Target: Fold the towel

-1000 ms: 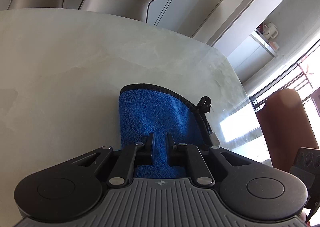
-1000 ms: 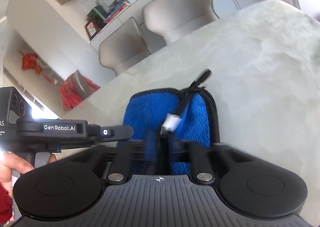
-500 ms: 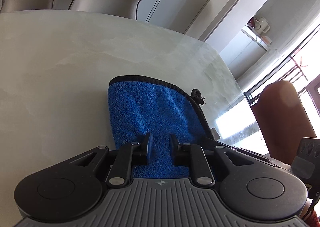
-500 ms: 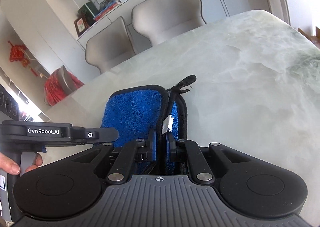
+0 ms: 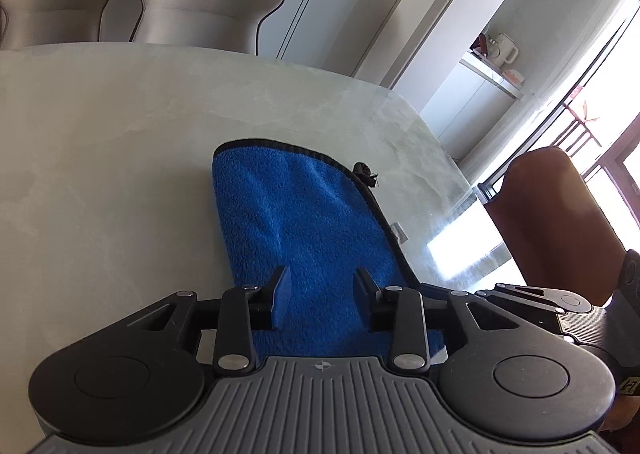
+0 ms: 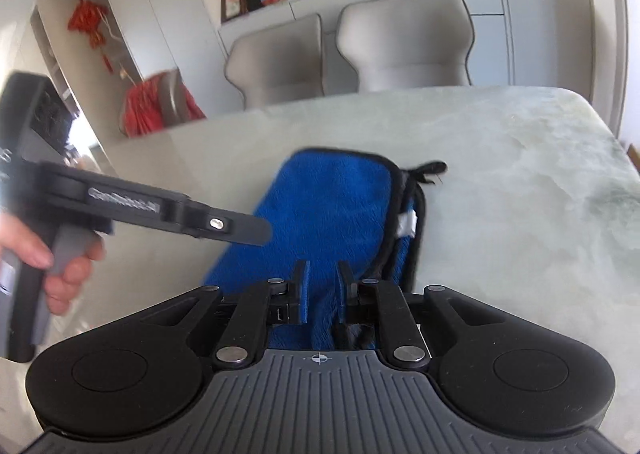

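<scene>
A blue towel [image 5: 296, 222] with black edging lies folded on the pale marble table [image 5: 120, 134]. Its hanging loop [image 5: 365, 170] and white label stick out at its right edge. My left gripper [image 5: 322, 290] hovers over the near end of the towel. Its jaws are opening and the pads are clear of the cloth. In the right wrist view the towel [image 6: 332, 206] lies ahead. My right gripper [image 6: 323, 286] is over its near edge with jaws opening. Blue cloth shows through the narrow gap, but nothing is pinched. The left gripper [image 6: 256, 232] reaches in from the left, held by a hand [image 6: 60, 266].
Two beige chairs [image 6: 404, 42] stand at the table's far side. A brown chair [image 5: 560, 222] stands by the table's right edge near a bright window. The marble table [image 6: 520, 214] stretches right of the towel. A shelf with ornaments lines the back wall.
Both grippers were shut on the towel's near edge. Their jaws have since parted and let it go, and both have drawn back. The towel now lies flatter. The right view has rolled level.
</scene>
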Action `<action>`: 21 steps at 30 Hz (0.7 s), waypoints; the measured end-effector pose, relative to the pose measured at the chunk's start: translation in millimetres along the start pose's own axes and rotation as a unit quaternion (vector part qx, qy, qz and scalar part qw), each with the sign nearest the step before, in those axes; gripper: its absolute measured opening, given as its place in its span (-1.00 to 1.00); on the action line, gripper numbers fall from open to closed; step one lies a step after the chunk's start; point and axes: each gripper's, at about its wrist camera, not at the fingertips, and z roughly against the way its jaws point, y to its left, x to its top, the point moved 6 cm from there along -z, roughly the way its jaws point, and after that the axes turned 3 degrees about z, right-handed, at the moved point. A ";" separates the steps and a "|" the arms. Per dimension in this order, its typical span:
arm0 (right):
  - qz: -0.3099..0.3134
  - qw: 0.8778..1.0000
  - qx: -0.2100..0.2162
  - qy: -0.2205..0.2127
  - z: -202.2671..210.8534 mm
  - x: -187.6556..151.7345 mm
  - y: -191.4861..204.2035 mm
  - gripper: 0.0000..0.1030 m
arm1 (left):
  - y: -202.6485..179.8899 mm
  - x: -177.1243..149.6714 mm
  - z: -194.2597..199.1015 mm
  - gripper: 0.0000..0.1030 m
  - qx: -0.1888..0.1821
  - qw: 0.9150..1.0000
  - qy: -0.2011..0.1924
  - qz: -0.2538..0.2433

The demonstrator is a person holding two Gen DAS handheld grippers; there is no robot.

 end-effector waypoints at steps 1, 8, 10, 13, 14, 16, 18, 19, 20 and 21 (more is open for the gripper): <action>-0.005 1.000 -0.004 -0.003 2.7 -1.6 -1.6 -0.50 | 0.0 -2.8 1.4 -0.31 0.000 1.000 0.002 0.001; -0.022 1.000 -0.005 0.003 5.9 -9.9 -6.6 -0.31 | 2.3 -12.2 5.6 -0.28 -0.001 1.000 0.005 0.012; -0.022 1.000 0.011 0.006 2.8 -11.5 -4.8 -0.52 | 1.7 -11.5 5.8 -0.28 0.000 1.000 0.005 0.012; -0.015 1.000 0.017 0.014 0.2 -11.3 -4.8 -0.84 | 1.0 -9.9 5.6 -0.26 0.003 1.000 0.006 0.010; -0.010 1.000 0.013 0.014 2.0 -10.0 -5.8 -0.87 | 0.5 -9.4 5.5 -0.25 0.003 1.000 0.007 0.009; -0.008 1.000 0.000 0.014 6.5 -7.0 -11.3 -0.87 | -0.9 -8.9 5.2 -0.21 -0.001 1.000 0.007 0.009; -0.020 0.999 -0.008 0.024 6.2 -9.4 -19.5 -0.87 | -3.4 -11.4 2.4 -0.19 -0.006 1.000 0.010 0.006; -0.027 0.999 -0.009 0.033 4.1 -12.5 -23.3 -0.87 | -4.2 -13.3 0.7 -0.19 -0.006 1.000 0.012 0.003; -0.030 0.999 -0.010 0.036 2.7 -15.2 -24.9 -0.87 | -4.9 -15.0 -1.4 -0.18 -0.004 1.000 0.013 -0.001; -0.030 0.999 -0.011 0.035 1.9 -17.8 -25.2 -0.86 | -5.6 -16.6 -3.5 -0.17 -0.002 1.000 0.015 -0.005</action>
